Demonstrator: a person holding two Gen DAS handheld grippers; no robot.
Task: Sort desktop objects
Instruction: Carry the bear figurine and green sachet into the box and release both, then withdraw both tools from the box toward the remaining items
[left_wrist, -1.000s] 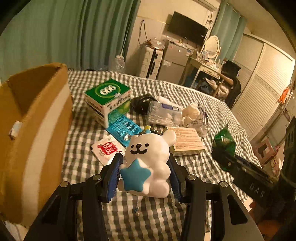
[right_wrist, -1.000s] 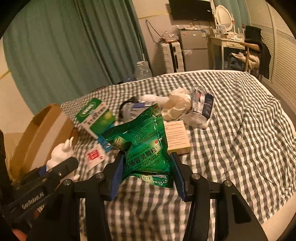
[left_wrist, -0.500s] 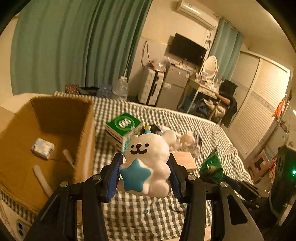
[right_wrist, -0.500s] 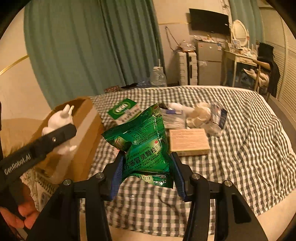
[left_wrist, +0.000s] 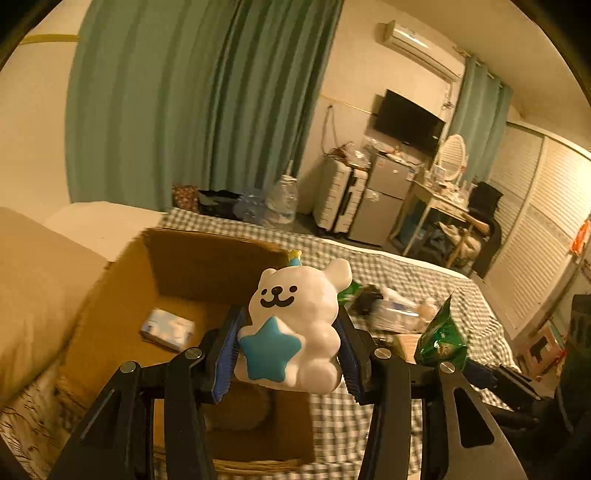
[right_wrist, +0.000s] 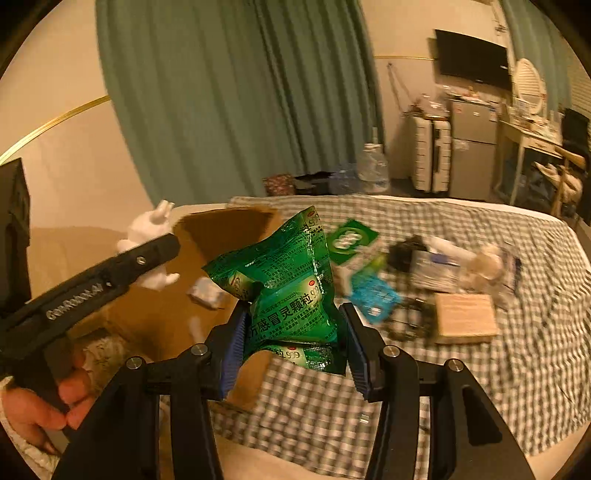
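Both loads lifted off checked bedspread (right_wrist: 461, 387), carried toward cardboard box (left_wrist: 207, 269) at bedspread's left edge. Left gripper (left_wrist: 288, 350) clamped on white bear figurine (left_wrist: 299, 325), now over box. Right gripper (right_wrist: 291, 339) clamped on green sachet pack (right_wrist: 288, 291), nearing box. Release probably next.

Dim, warm-lit bedroom: teal curtains (left_wrist: 207, 103) cover the wall; right of them, a wall-mounted television (left_wrist: 408, 120) above a small grey fridge (left_wrist: 380, 199).
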